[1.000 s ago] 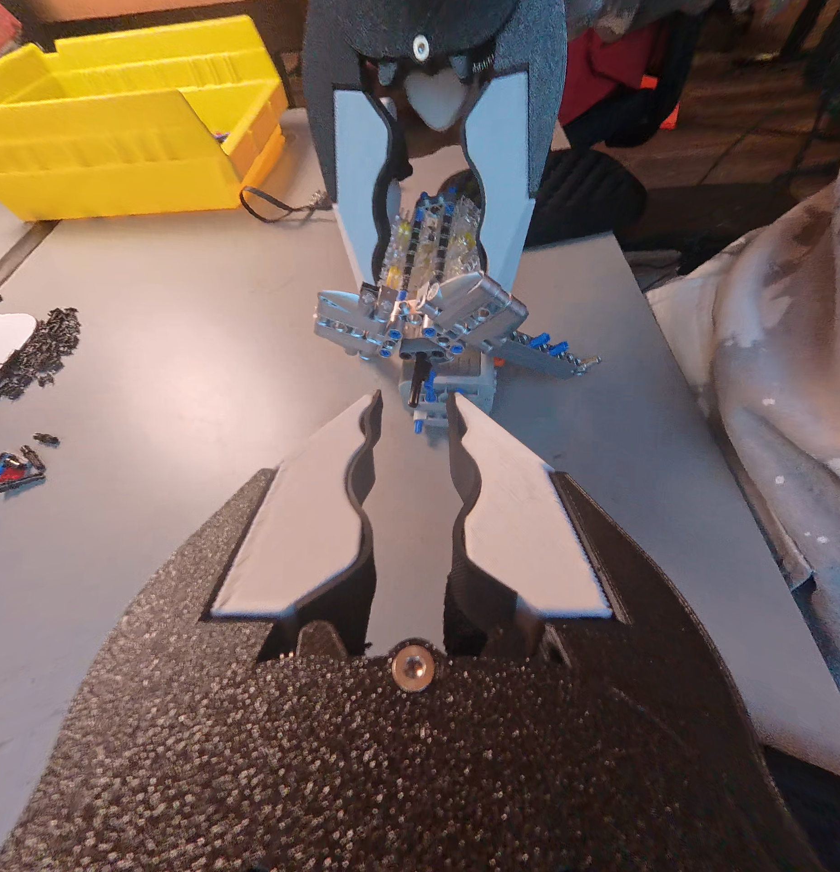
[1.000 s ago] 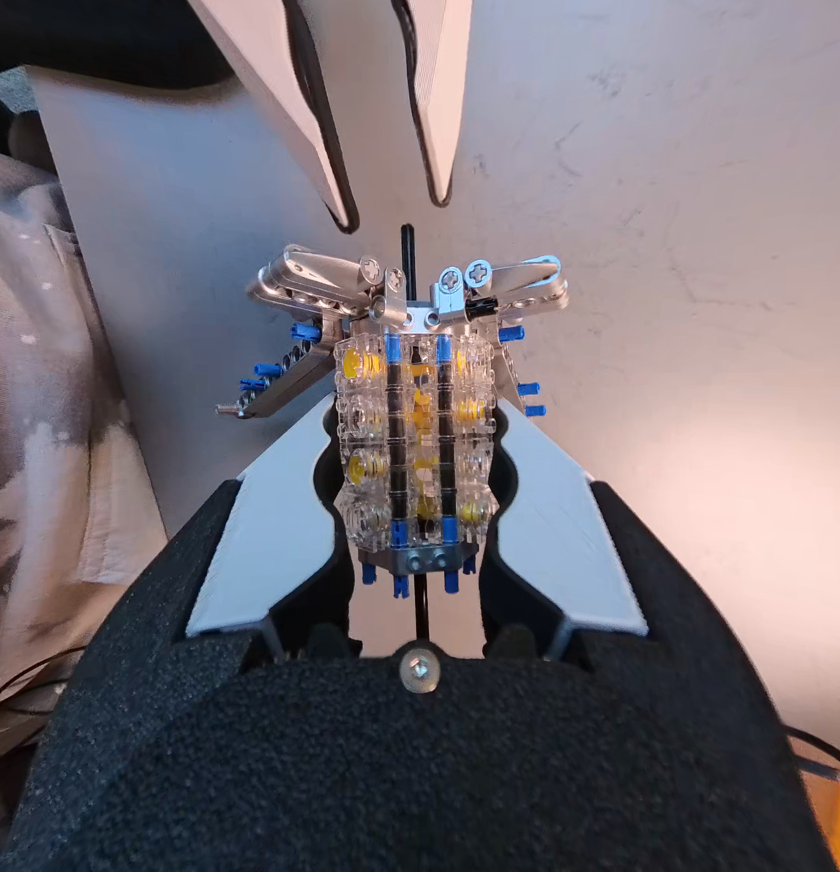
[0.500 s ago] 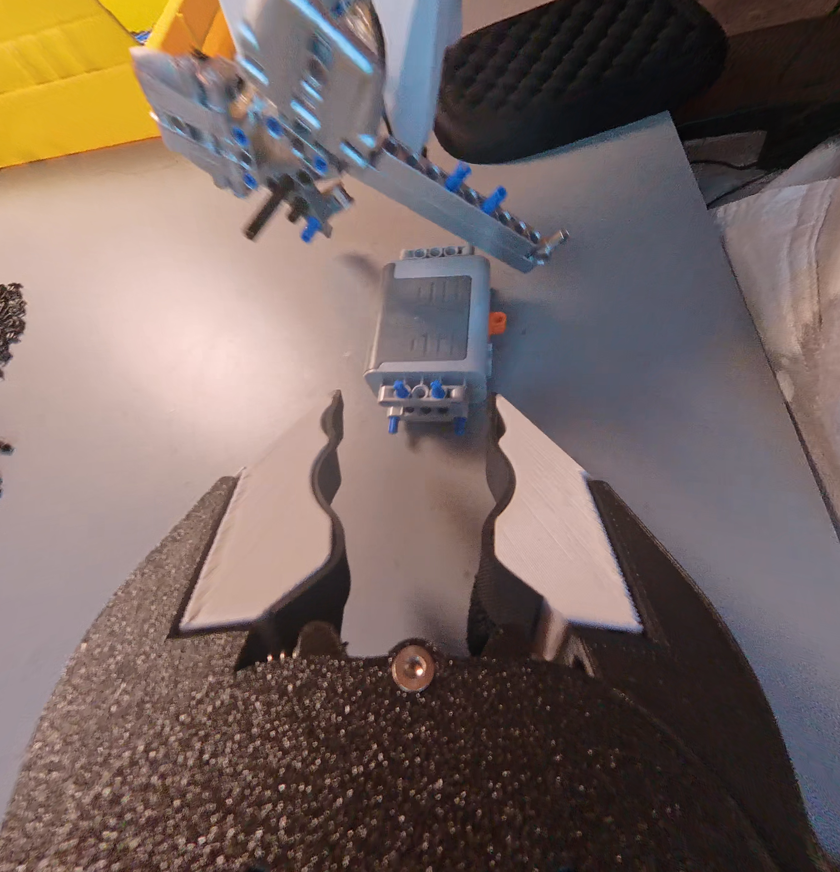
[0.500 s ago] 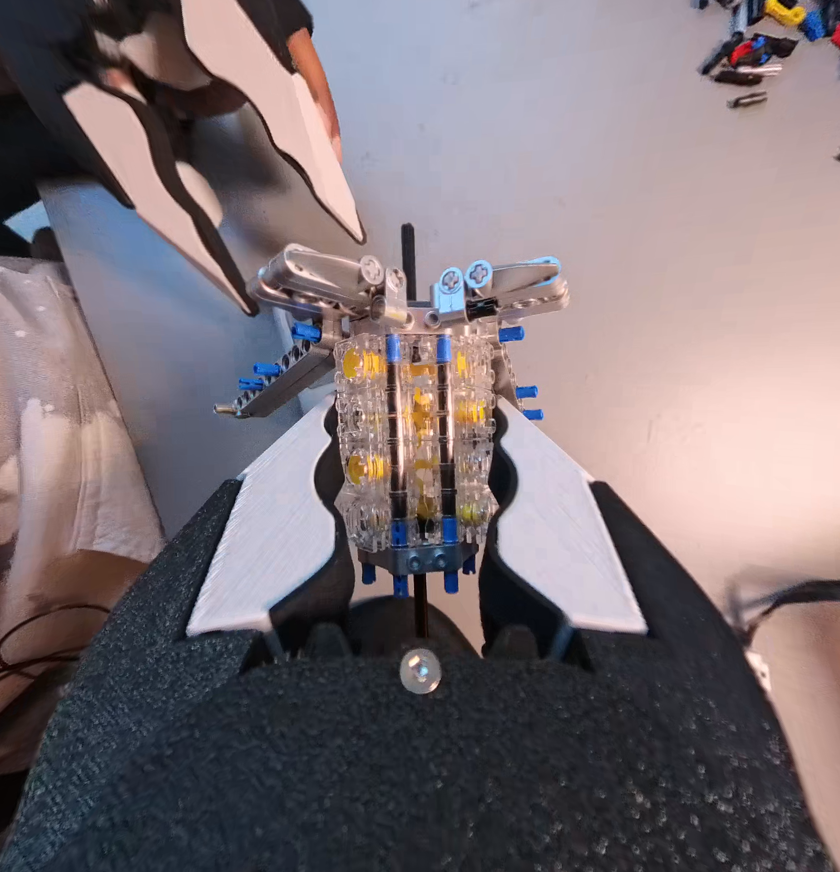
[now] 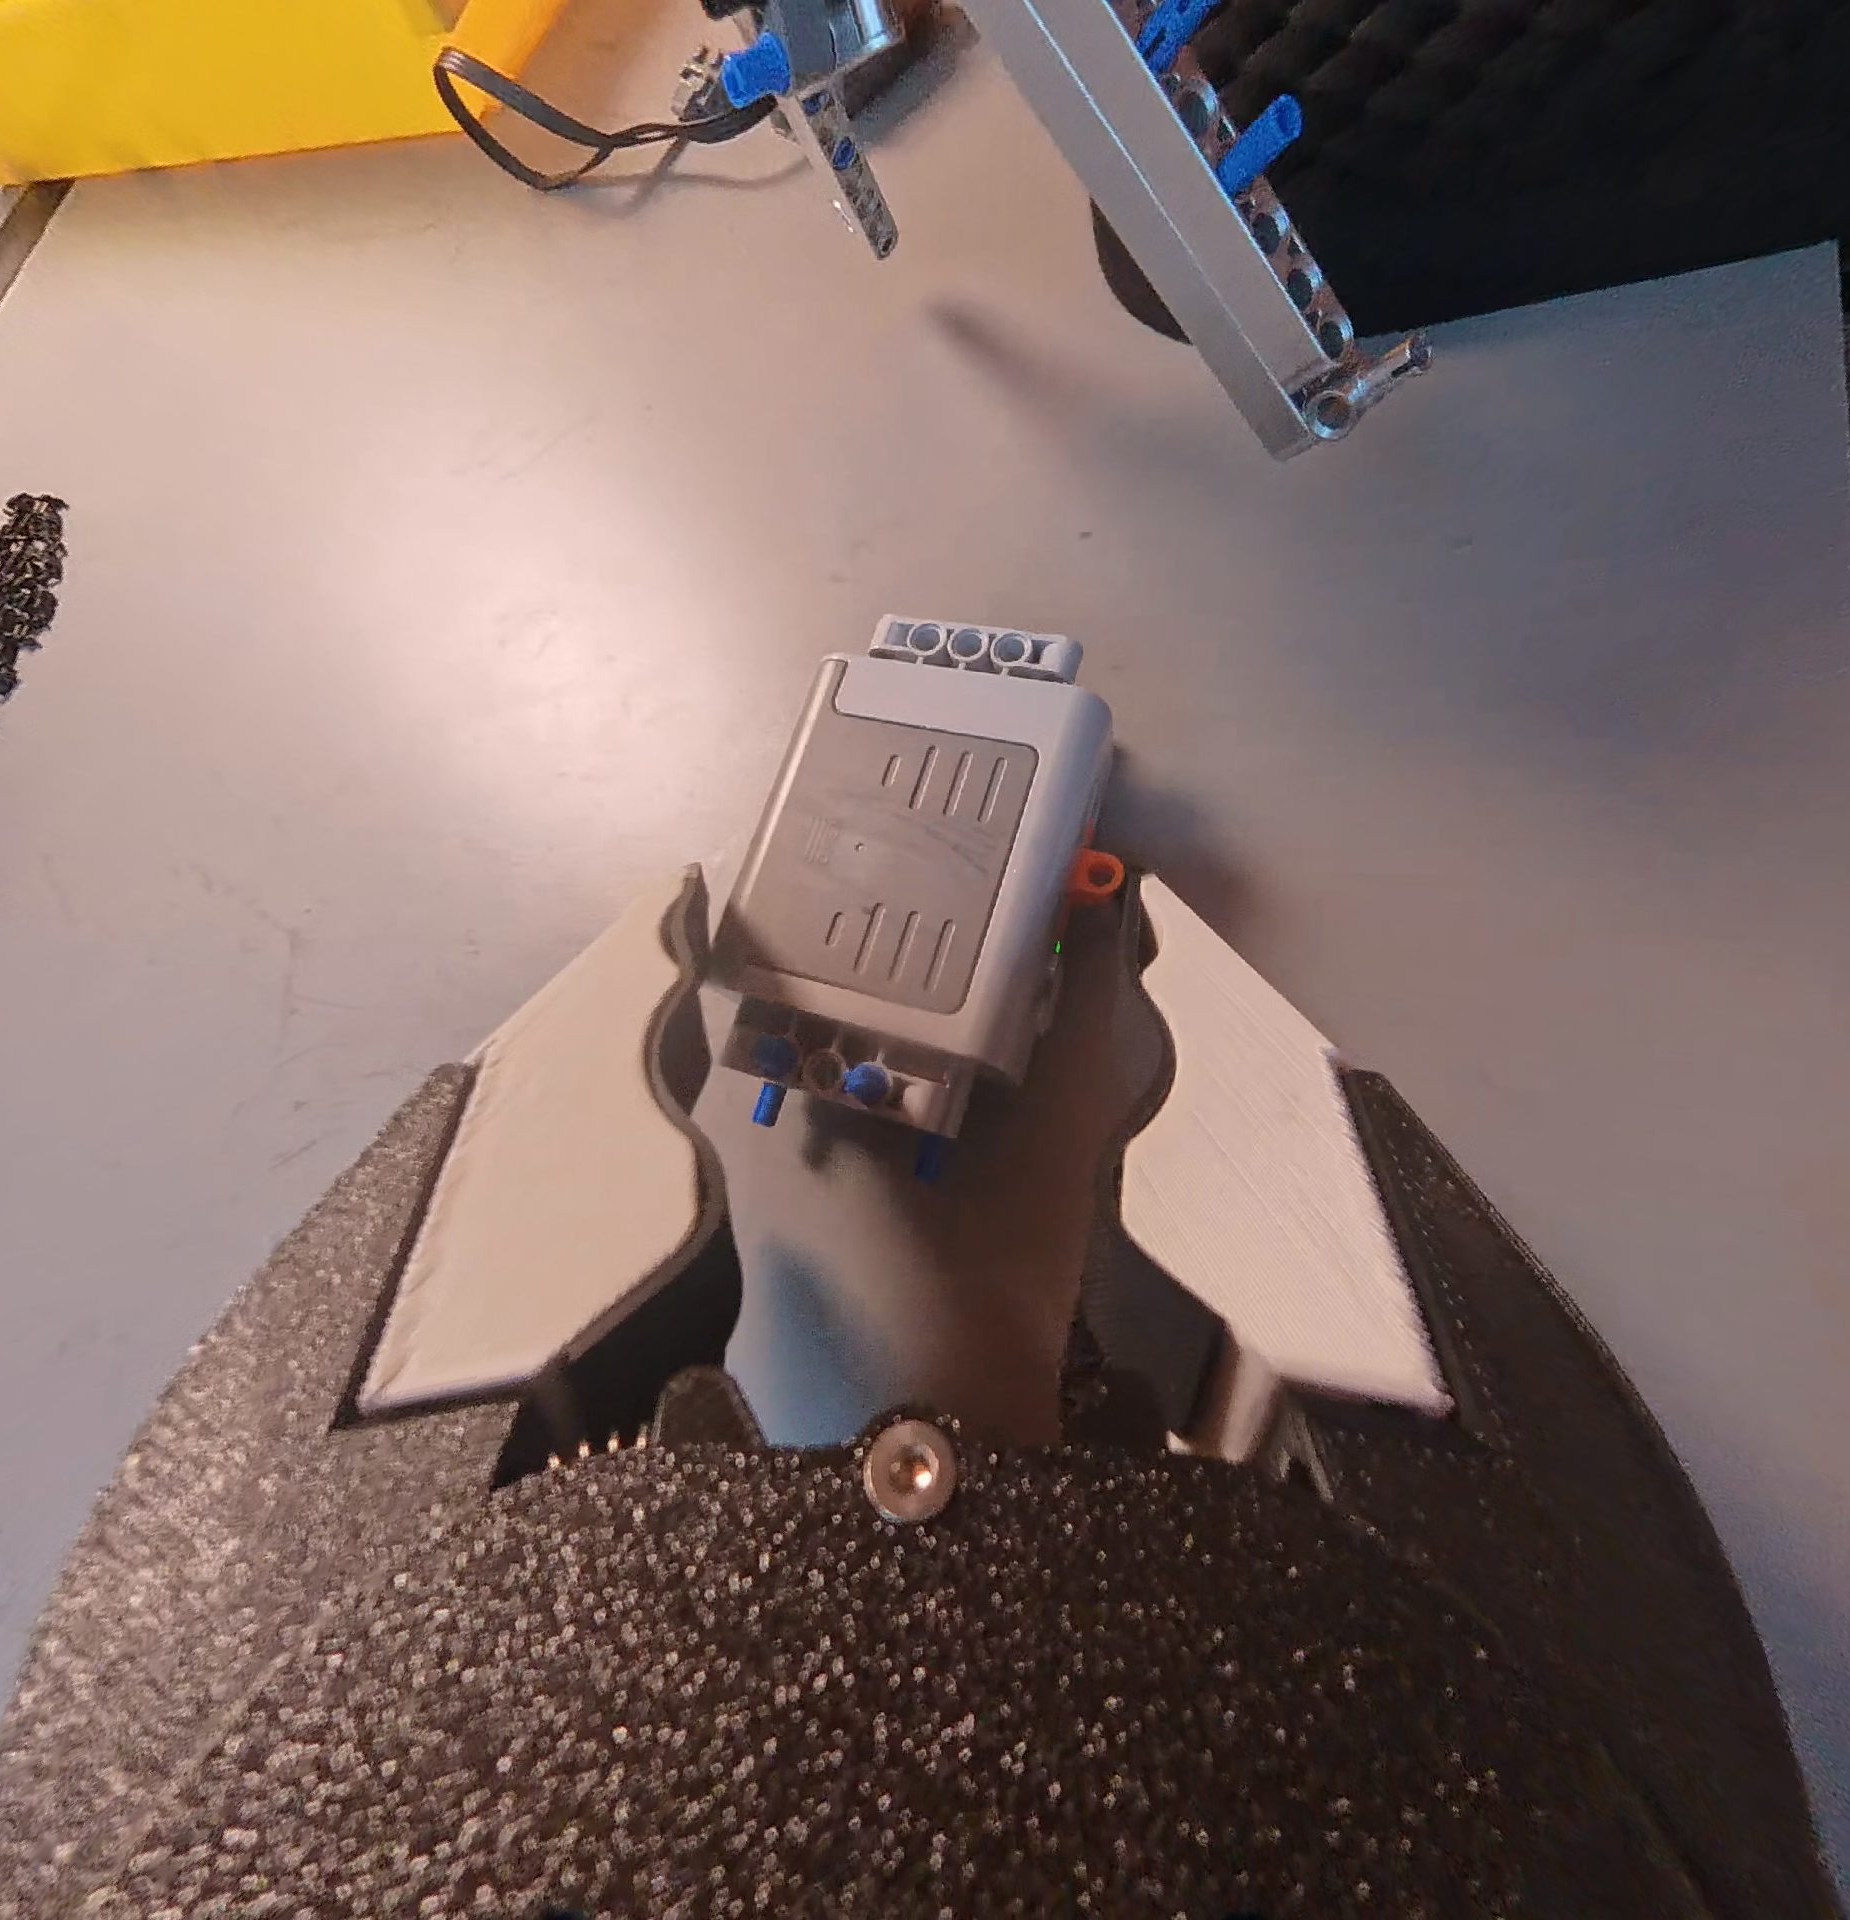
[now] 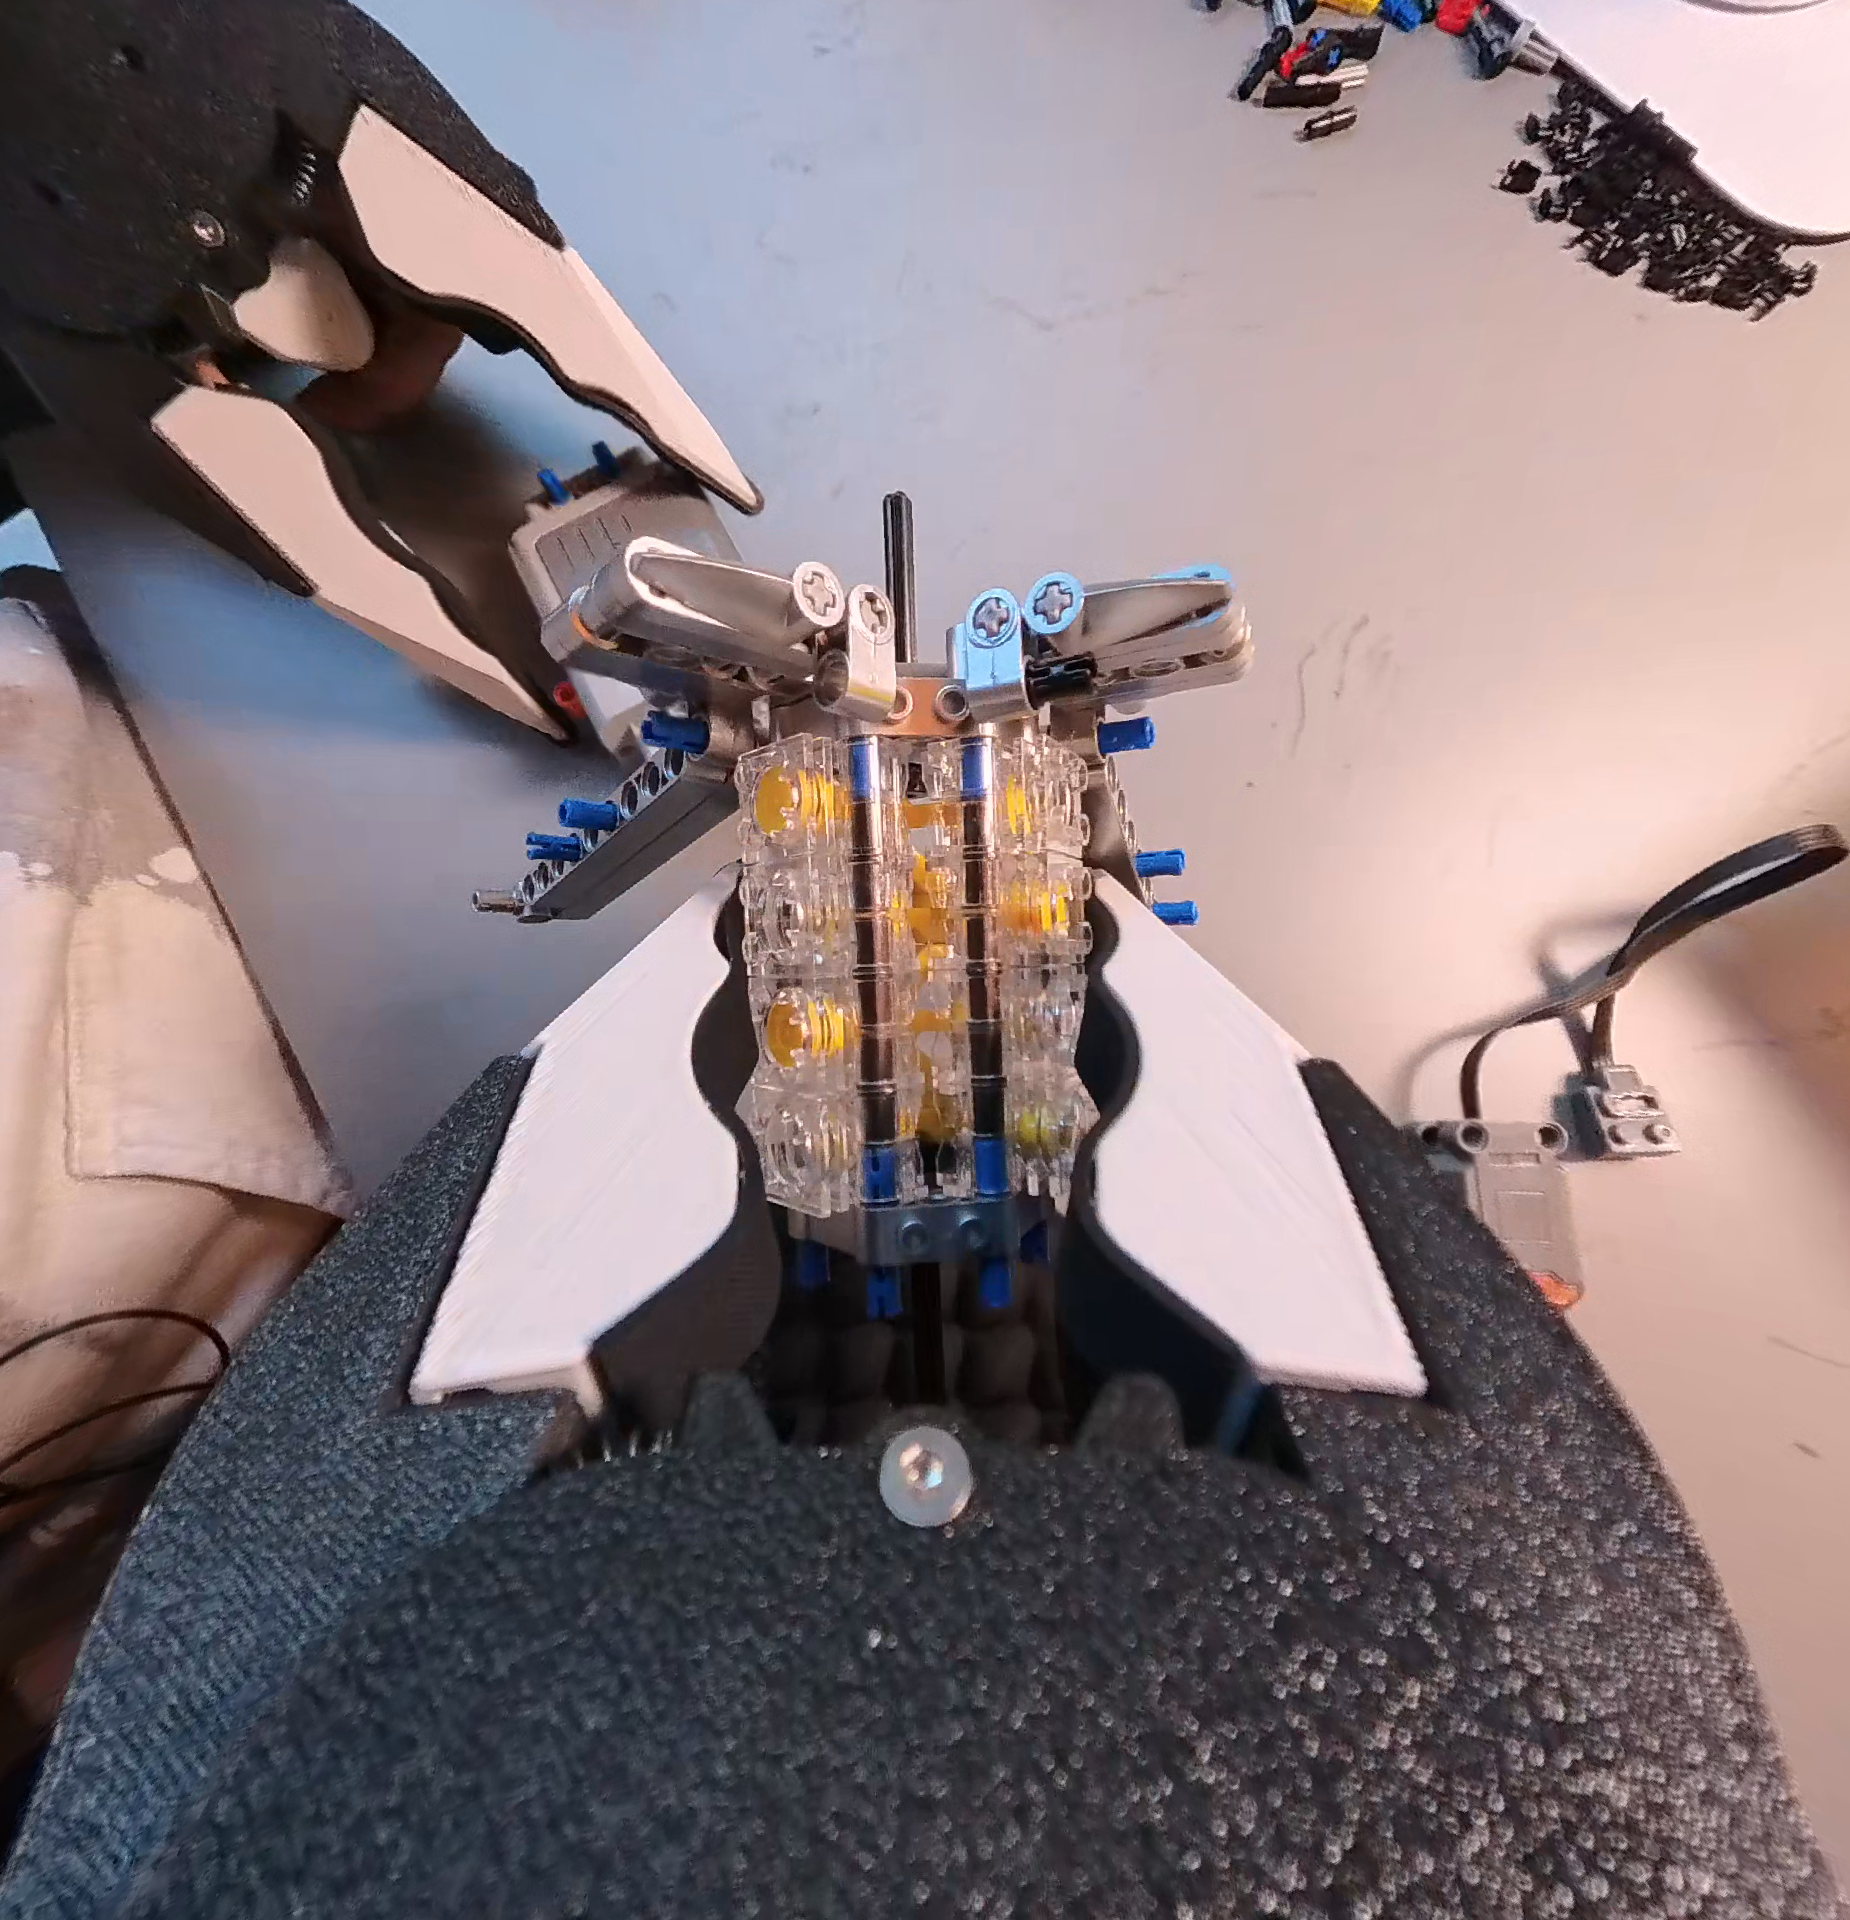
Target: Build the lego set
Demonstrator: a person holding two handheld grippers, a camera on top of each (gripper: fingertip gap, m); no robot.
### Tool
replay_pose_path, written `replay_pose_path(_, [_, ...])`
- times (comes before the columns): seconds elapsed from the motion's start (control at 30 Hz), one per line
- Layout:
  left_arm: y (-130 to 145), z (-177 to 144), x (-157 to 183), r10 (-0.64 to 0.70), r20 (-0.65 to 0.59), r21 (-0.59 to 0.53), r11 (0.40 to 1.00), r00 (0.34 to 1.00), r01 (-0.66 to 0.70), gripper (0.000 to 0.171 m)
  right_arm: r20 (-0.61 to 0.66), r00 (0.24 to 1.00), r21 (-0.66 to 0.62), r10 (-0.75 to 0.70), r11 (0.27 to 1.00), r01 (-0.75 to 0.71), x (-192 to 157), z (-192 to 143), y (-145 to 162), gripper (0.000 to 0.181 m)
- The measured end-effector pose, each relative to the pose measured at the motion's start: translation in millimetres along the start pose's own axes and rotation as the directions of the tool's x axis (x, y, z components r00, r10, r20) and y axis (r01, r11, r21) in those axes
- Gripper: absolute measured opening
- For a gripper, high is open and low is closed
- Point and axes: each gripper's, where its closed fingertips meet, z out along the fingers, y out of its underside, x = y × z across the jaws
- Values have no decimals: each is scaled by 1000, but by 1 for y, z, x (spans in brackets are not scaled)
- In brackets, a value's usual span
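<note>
While brick model [image 6: 916,914] sits clamped, grey box [image 5: 916,862] between spread fingers [image 5: 578,1122].

Two grippers: the left gripper [image 5: 916,914] with its jaws wide apart, the right gripper [image 6: 916,925] closed on a model. One grey box [image 5: 916,873] lies between the left jaws. One brick model [image 6: 916,935] sits between the right jaws, with two long grey beams, one either side. One motor [image 6: 1523,1195] with one cable lies right of the right jaws. One yellow bin [image 5: 204,73] stands far beyond the left jaws, to their left. Loose small parts [image 6: 1648,197] are too many to count.
</note>
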Motion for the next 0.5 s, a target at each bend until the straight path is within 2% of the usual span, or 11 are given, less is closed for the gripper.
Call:
replay_pose_path(0.13, [1,-4,2,8,-47,11,1000,999,-7,78,4,1000,6,3,1000,-3,-1,-3,5,59])
replay_pose_path(0.23, [3,-7,-2,-1,-60,14,1000,998,2,67,4,1000,0,-9,1000,9,-4,1,5,59])
replay_pose_path(0.4, [4,-4,-4,-10,-67,-2,1000,998,10,66,-66,988,-104,-139,986,132,-1,32,4,59])
replay_pose_path(0.5, [5,-2,-4,2,-53,-11,1000,999,-2,68,-39,980,-130,-196,973,189,-7,45,-6,59])
